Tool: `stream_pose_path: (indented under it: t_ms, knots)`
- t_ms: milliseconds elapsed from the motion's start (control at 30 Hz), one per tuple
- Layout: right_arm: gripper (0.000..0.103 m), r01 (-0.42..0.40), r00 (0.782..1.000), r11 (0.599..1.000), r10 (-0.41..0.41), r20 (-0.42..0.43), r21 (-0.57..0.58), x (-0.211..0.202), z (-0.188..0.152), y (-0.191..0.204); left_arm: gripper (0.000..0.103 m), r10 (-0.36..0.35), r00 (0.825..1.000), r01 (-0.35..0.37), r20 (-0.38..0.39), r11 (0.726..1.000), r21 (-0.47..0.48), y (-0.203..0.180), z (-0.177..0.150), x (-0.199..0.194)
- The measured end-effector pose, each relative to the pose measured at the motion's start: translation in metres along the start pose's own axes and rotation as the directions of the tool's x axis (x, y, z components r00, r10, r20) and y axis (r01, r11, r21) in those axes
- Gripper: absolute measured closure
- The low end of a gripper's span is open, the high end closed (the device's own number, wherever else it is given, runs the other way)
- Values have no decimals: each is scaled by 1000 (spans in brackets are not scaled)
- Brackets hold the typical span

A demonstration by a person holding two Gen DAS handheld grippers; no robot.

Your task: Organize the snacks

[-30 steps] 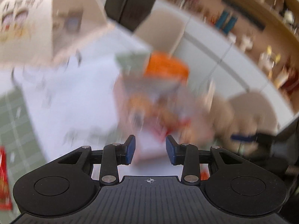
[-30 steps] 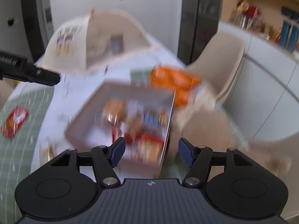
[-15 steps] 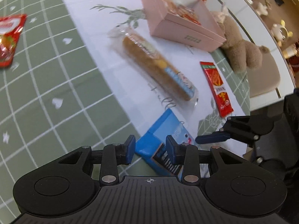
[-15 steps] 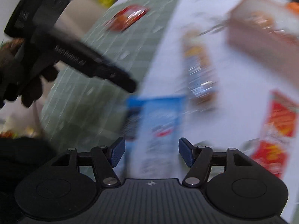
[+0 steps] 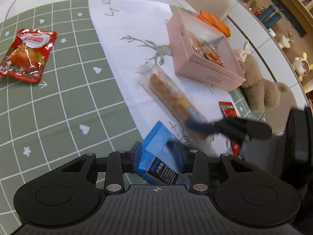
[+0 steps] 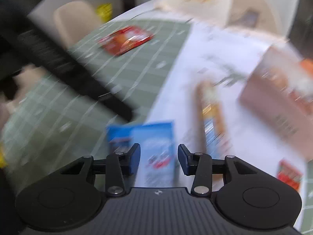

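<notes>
A blue snack box (image 5: 159, 157) lies on the table at the near edge, between the open fingers of my left gripper (image 5: 158, 157). My right gripper (image 6: 158, 161) is open too, with the same blue box (image 6: 156, 152) between its fingers; in the left wrist view the right gripper's fingers (image 5: 201, 127) reach in from the right, over the box. A long clear-wrapped snack roll (image 5: 174, 99) lies beside the box. A pink open box (image 5: 203, 52) with several snacks inside stands beyond it. The right wrist view is blurred.
A red snack pouch (image 5: 26, 54) lies on the green checked mat (image 5: 58, 98) at far left. A small red packet (image 5: 228, 108) and a brown plush toy (image 5: 258, 90) lie at the right edge. An orange bag (image 5: 215, 22) sits behind the pink box.
My right gripper has swung in over the blue box and now straddles it. The left view has pulled back a little, with the blue box still between its fingers.
</notes>
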State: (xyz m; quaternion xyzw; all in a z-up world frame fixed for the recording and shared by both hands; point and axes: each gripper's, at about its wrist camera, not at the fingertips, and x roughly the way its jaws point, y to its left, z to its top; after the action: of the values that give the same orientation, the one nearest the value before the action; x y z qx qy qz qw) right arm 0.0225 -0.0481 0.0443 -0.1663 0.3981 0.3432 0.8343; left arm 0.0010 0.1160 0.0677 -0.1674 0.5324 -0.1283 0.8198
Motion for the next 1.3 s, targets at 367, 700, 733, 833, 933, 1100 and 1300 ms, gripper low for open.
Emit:
stream_pose_path:
  t_ms: [367, 700, 733, 833, 933, 1100, 1300]
  knots:
    - [31, 114, 985, 970, -138, 103, 213, -69, -26, -80, 64, -181, 949, 222, -257, 965, 141, -51, -34, 42]
    - [31, 267, 963, 854, -256, -86, 447, -36, -82, -125, 77, -27, 964, 107, -265, 950, 294, -80, -41, 69]
    - [31, 263, 964, 860, -255, -78, 437, -34, -81, -119, 80, 4, 969, 75, -246, 947, 313, -77, -41, 67]
    - [31, 217, 975, 891, -217, -47, 398, -28, -74, -96, 81, 81, 979, -16, -187, 946, 324, -66, -35, 60]
    - [30, 180, 983, 921, -182, -28, 346, -15, -62, -77, 81, 176, 977, -135, -117, 945, 298, -48, -25, 50]
    - [21, 176, 984, 951, -178, -16, 254, -1, -52, -55, 80, 247, 969, -241, -21, 959, 152, -16, -9, 29]
    - [3, 169, 984, 950, -179, 15, 263, -1, -61, -57, 77, 251, 962, -243, 108, 966, -86, 21, 10, 7]
